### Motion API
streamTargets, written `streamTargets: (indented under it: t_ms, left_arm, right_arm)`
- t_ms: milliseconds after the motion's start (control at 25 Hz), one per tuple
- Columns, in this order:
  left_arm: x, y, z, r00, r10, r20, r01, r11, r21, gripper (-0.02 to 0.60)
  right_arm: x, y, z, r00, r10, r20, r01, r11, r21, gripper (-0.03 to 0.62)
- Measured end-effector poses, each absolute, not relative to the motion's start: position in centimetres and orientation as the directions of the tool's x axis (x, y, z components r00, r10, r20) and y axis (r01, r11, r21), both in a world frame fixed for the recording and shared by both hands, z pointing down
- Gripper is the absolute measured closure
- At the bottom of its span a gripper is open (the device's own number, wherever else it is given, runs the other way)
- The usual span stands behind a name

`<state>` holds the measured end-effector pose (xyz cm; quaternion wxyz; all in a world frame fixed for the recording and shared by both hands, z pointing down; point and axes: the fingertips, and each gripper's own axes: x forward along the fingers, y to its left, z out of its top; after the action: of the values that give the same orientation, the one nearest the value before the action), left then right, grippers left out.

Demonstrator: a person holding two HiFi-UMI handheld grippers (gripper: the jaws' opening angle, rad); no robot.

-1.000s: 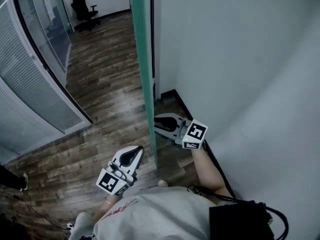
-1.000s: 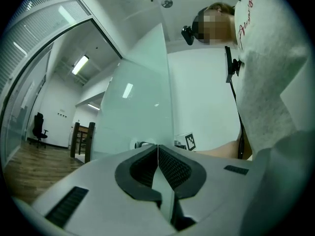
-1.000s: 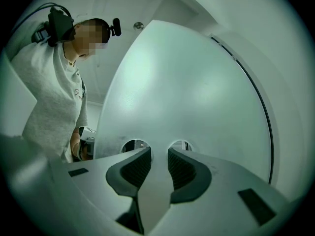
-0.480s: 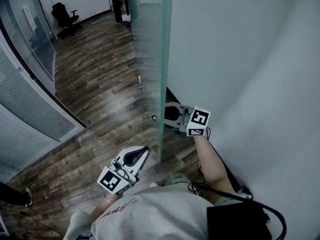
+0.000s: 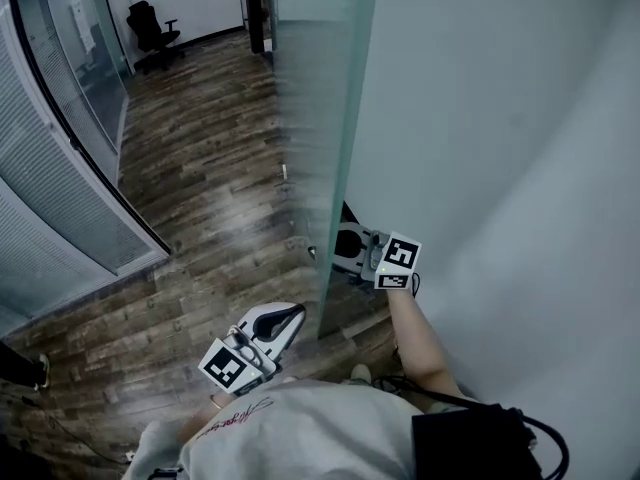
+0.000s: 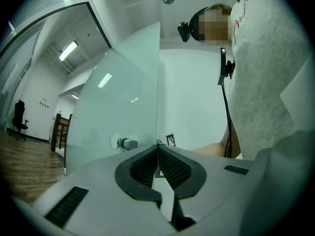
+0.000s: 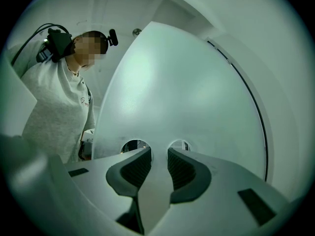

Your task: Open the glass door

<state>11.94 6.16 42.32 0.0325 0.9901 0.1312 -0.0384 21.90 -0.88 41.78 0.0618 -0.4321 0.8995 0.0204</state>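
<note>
1. Wall (image 5: 500,118): plain white, fills the right side of the head view.
2. Floor (image 5: 200,168): dark wood planks that run away down a hallway.
3. Glass door (image 5: 315,118): a frosted pane that stands at an angle out from the wall, with its free edge toward the person. It sits between the two grippers. In the right gripper view, two small round clear spots in the frosting show beside the jaw tips.
4. Partition (image 5: 60,198): glazed, with slatted blinds and a dark frame. It lines the left of the hallway.
5. Person (image 5: 310,433): pale shirt, seen from above at the bottom of the head view. One bare forearm reaches to the wall side of the door.
6. Office chair (image 5: 152,30): black, at the far end of the hallway, well apart from everything else.
7. Right gripper (image 5: 340,246): between door and wall, pointed at the pane. Its jaws are partly apart, and the pads press on either side of the handle.
8. Left gripper (image 5: 298,311): on the hallway side, near the door's free edge but not touching it. Its jaws are together at the tips with nothing between them.
9. Handle (image 7: 158,178): a pale stub on the door's wall-side face, clamped between the right pads.
10. Knob (image 6: 129,143): a short metal cylinder on a round plate, on the hallway face just beside the free edge.
</note>
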Motion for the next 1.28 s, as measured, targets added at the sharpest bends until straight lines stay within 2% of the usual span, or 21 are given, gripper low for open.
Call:
streamTargets:
  t_ms: [520,1280]
  left_arm:
    - [15.5,8.5,42.2,0.982,0.158,-0.105,0.165,-0.984,0.066,0.563]
    - [19.2,11.5,43.0,0.984,0.154,-0.083,0.162,-0.983,0.090,0.563]
  right_arm:
    - [24.6,0.8,42.4,-0.679,-0.721,-0.139,-0.727,0.687,-0.013,0.480]
    - [28.3,3.2,42.0,-0.707,-0.689,-0.157,-0.695,0.719,-0.023,0.479]
